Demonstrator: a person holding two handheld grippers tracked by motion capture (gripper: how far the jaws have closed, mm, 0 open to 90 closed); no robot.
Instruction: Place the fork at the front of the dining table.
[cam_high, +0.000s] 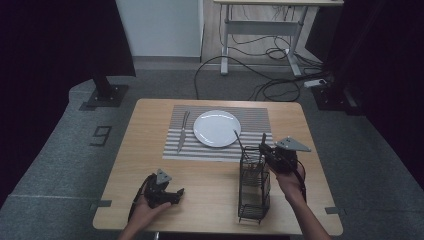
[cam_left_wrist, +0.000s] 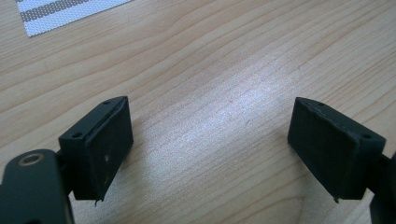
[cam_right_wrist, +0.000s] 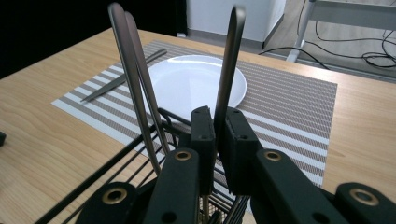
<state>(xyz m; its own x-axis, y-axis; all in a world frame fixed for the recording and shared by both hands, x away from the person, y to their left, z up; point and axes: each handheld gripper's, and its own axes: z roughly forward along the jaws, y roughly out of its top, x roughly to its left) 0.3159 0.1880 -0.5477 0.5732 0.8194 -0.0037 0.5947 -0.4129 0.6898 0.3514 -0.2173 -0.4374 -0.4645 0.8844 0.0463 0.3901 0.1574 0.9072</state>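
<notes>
- Nearest the person, the left gripper (cam_high: 176, 193) rests low over the front-left part of the wooden table (cam_high: 150, 120). In the left gripper view its jaws stand wide apart with bare wood between them and nothing held.
- To the right, a black wire cutlery caddy (cam_high: 254, 187) stands upright near the table's front edge, with metal handles rising out of its top.
- The right gripper (cam_right_wrist: 217, 135) sits just above the far end of the caddy. In the right gripper view its jaws are closed tight on the utensil handle (cam_right_wrist: 229, 60), which stands up between them with its rounded tip above the jaws.
- Two more slim utensil handles (cam_right_wrist: 133, 70) rise from the caddy just left of the clamped one, leaning slightly and not touched by the jaws.
- Beyond the caddy lies a grey-and-white striped placemat (cam_high: 260, 120).
- A round white plate (cam_high: 216, 128) sits on the mat's middle.
- A knife (cam_high: 182, 132) lies on the mat just left of the plate, apart from it.
</notes>
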